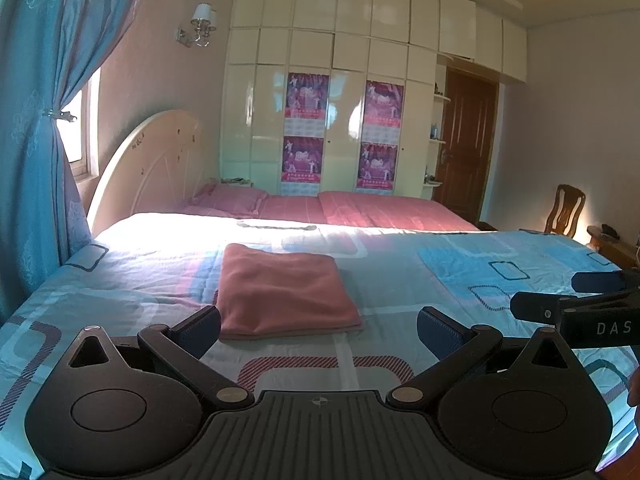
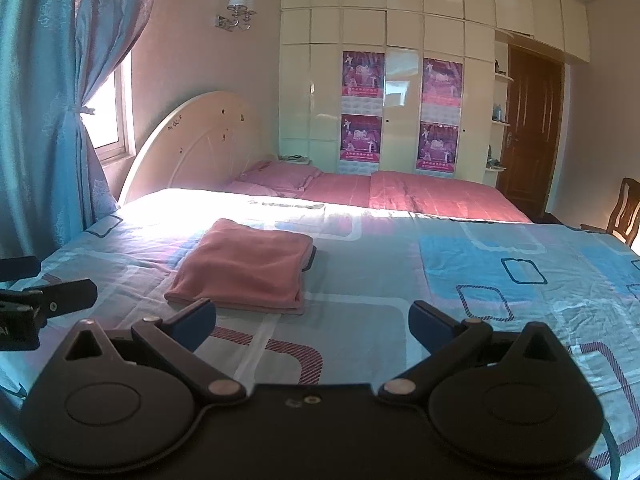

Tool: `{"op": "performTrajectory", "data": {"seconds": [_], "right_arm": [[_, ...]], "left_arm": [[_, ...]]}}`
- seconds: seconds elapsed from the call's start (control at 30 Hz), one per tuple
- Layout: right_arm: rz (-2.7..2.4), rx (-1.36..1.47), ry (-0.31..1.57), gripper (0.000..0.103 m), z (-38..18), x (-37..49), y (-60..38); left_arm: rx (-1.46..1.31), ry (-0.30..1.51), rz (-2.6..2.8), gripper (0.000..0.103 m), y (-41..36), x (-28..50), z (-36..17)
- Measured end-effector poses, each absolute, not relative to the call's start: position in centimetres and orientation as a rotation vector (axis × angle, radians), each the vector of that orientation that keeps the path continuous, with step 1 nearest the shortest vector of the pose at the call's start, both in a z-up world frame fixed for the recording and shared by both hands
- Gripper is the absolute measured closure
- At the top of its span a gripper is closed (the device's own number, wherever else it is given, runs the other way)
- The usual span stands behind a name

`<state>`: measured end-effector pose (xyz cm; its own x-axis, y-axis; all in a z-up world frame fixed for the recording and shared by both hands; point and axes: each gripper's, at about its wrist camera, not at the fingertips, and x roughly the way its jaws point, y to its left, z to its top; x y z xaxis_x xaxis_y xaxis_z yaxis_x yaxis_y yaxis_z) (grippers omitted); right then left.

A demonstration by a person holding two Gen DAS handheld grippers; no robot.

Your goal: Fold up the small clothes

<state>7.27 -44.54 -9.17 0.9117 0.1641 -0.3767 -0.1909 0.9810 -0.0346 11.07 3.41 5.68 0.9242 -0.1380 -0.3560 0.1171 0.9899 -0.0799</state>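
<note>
A pink cloth lies folded into a neat rectangle on the blue patterned bedspread. It also shows in the right wrist view. My left gripper is open and empty, held just short of the cloth's near edge. My right gripper is open and empty, a little to the right of the cloth's near edge. The right gripper's fingers show at the right edge of the left wrist view. The left gripper's fingers show at the left edge of the right wrist view.
A bed with a pink cover and a cream headboard stands behind. Blue curtains hang at the left. A cream wardrobe, a brown door and a wooden chair are at the back.
</note>
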Motion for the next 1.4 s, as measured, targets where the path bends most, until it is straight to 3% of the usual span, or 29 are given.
{"op": "performTrajectory", "data": {"seconds": [1.4], "right_arm": [[0.196,-0.082,0.369,0.001,-8.6,7.13,-45.1]], "left_arm": [[-0.046,0.35,-0.124,0.0,3.5,10.83,5.81]]}}
